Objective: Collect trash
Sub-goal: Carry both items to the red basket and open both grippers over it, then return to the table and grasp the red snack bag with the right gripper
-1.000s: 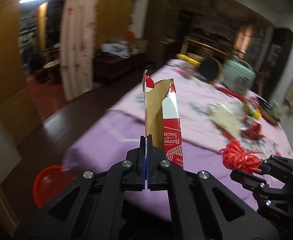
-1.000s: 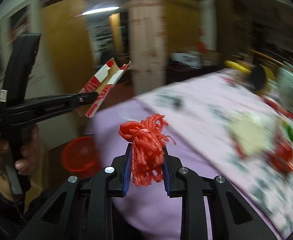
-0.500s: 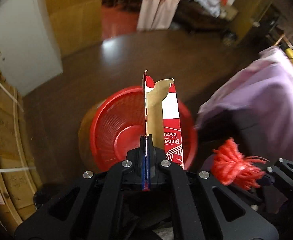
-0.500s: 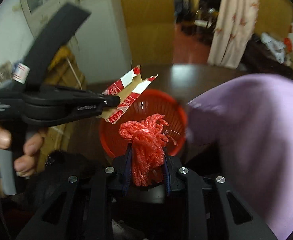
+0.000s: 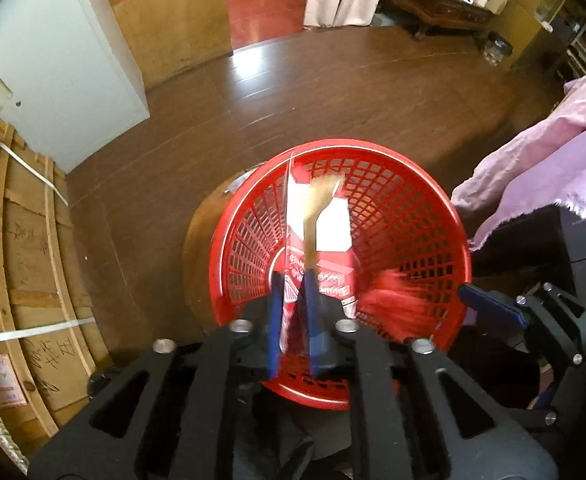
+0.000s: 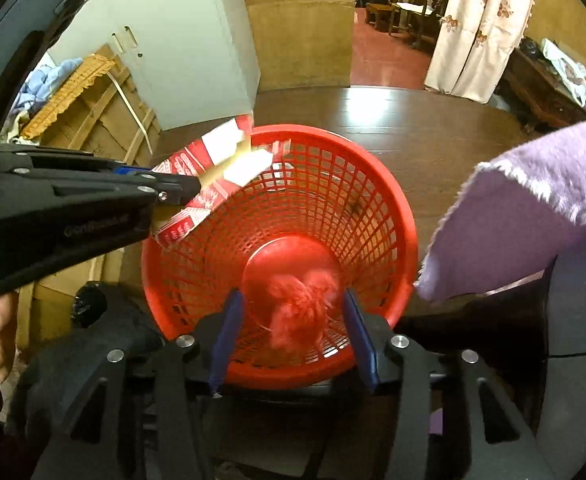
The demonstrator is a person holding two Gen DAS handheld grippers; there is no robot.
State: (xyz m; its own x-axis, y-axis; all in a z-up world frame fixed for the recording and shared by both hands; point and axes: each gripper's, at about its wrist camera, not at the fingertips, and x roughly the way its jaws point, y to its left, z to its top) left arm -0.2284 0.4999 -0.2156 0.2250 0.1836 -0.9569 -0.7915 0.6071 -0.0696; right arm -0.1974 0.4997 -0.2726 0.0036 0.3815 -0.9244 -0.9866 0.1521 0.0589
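A red mesh waste basket [image 5: 393, 216] [image 6: 373, 208] stands on the dark wood floor below both grippers. My left gripper [image 5: 293, 312] has its jaws parted, and the torn red-and-white beer carton [image 5: 321, 236] [image 6: 213, 168] sits loose between them, blurred, over the basket. My right gripper [image 6: 293, 328] is open wide, and the red string bundle [image 6: 301, 304] is blurred in free fall into the basket. It also shows in the left wrist view [image 5: 389, 300].
The pink-clothed table corner [image 5: 541, 168] [image 6: 533, 208] hangs just right of the basket. Cardboard crates [image 5: 25, 248] and a white cabinet [image 5: 53, 64] stand to the left. Open wood floor [image 5: 333, 80] lies beyond the basket.
Both grippers swung from the table down over the basket. Both have opened: the string bundle has left the right gripper and the carton is slipping from the left.
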